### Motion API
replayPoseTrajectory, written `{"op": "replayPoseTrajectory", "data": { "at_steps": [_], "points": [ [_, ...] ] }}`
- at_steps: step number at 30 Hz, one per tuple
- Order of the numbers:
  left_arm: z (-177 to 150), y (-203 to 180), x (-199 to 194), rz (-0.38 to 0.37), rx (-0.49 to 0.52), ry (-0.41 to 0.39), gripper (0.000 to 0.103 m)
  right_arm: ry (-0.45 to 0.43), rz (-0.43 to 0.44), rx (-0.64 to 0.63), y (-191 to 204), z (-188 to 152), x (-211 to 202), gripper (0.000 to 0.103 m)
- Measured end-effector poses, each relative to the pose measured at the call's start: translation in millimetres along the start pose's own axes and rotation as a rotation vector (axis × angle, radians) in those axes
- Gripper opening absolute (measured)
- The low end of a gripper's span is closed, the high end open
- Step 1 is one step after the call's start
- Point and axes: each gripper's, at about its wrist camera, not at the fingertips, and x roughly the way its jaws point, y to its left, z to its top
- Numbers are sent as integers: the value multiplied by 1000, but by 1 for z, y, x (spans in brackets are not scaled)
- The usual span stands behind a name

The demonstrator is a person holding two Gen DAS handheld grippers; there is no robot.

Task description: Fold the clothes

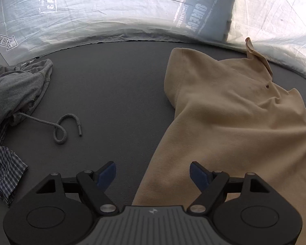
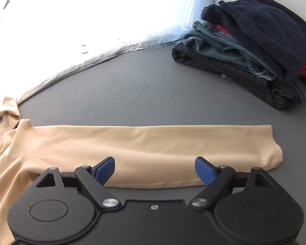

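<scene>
Both grippers, left gripper [image 1: 153, 175] and right gripper [image 2: 155, 170], stand with jaws apart, gripping nothing. The beige shirt [image 1: 234, 122] lies on the table [image 1: 112, 85], just ahead of them. Each next grasp should pinch all layers at an edge, keeping the fold straight.

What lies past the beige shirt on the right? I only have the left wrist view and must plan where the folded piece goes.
Observer: A stack of folded dark clothes sits in the far right corner of the grey mat.
Operator: Is the shirt's right side folded yet?
Observer: Yes, the beige shirt shows a long, straight folded strip there.
Operator: Is the right gripper holding it?
Observer: No, the right gripper is open above that strip, with nothing pinched.
</scene>
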Motion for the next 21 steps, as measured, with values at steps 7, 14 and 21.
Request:
{"op": "replayPoseTrajectory", "data": {
  "at_steps": [7, 14, 21],
  "points": [
    [-22, 62, 0, -16, -182, 2, 81, -19, 168, -348, 129, -33, -10, 100],
    [-7, 84, 22, -154, -318, -25, 83, -52, 195, -577, 221, -51, -9, 101],
    [45, 57, 52, -324, -244, -49, 83, -25, 210, -578, 251, -52, 4, 101]
  ]
}}
